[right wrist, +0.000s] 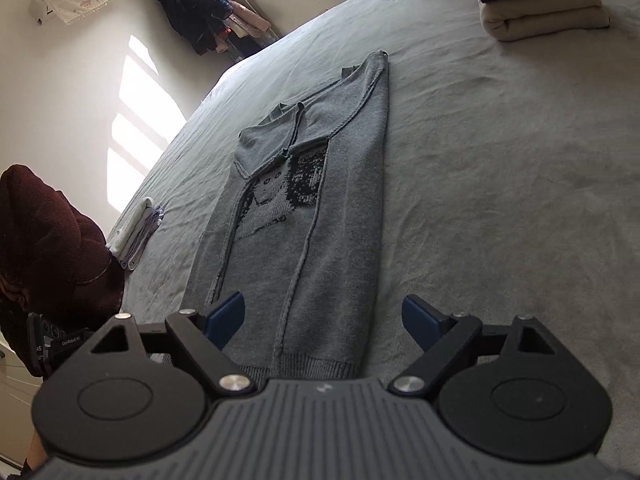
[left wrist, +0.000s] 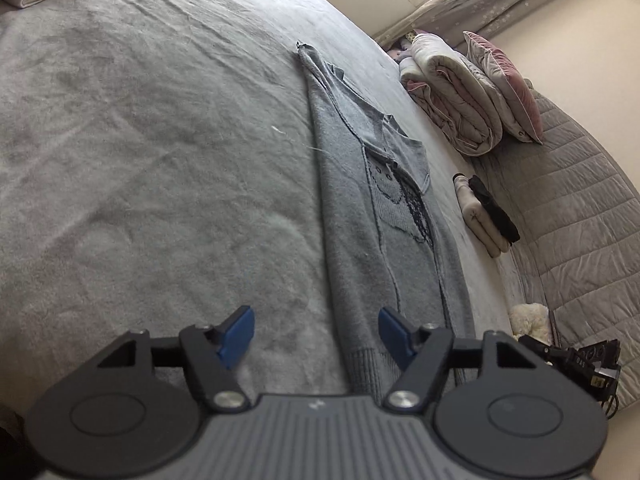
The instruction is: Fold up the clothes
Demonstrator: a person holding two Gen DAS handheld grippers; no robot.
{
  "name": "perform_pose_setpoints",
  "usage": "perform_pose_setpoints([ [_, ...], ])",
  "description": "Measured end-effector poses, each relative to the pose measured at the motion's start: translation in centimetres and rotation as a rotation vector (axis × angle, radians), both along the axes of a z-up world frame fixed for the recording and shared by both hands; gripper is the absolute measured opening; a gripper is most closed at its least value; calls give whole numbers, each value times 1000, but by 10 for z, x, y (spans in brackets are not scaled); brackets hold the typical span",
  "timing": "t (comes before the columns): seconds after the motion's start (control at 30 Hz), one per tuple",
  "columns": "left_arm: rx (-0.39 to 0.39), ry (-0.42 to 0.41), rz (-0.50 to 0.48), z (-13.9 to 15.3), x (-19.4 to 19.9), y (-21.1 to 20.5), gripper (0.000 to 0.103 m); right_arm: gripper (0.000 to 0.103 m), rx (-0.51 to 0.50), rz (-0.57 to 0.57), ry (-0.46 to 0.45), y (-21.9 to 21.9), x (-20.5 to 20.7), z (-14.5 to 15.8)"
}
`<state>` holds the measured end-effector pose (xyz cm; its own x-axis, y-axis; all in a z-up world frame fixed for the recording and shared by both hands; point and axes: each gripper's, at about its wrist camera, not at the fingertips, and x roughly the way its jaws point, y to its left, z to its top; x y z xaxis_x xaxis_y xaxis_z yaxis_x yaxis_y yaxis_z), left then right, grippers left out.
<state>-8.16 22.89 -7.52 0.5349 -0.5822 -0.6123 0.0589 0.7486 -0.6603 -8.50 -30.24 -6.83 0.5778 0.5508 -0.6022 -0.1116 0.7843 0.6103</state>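
- The grey sweater (right wrist: 304,216) lies flat on the bed (right wrist: 500,200), both sides and sleeves already folded in to form a long narrow strip; its hem sits at 6 o'clock, nearest both tools.
- Left tool (left wrist: 316,336): jaws apart, empty, over the hem's left corner.
- Right tool (right wrist: 324,320): jaws apart, empty, straddling the hem.
- Judged remaining: the end-to-end fold towards the collar at 12 o'clock.
- Folded stacks (right wrist: 544,4) already rest at 1 o'clock.

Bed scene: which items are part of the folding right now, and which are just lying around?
In play: grey sweater, left gripper, right gripper.
Lying about: cream and black folded pile, white and lilac folded stack, rolled duvet, pillow, hanging clothes.
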Motion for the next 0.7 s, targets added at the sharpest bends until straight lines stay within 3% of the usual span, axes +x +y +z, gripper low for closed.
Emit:
perform_pose_setpoints([
  [0.17, -60, 34, -77, -5, 3, -5, 51, 73, 75, 42, 106, -17, -9, -19],
  [0.27, -44, 60, -175, -7, 5, -26, 47, 64, 113, 90, 163, -15, -11, -29],
  [0.43, 11, 61, -287, -10, 3, -57, 47, 63, 99, 179, 176, 4, -13, -31],
  [0.63, -59, 84, -315, -21, 1, -59, 41, 62, 64, 241, 153, 20, -14, -32],
  [0.7, -91, 99, -319, -26, 0, -59, 36, 57, 77, 248, 156, 21, -13, -34],
])
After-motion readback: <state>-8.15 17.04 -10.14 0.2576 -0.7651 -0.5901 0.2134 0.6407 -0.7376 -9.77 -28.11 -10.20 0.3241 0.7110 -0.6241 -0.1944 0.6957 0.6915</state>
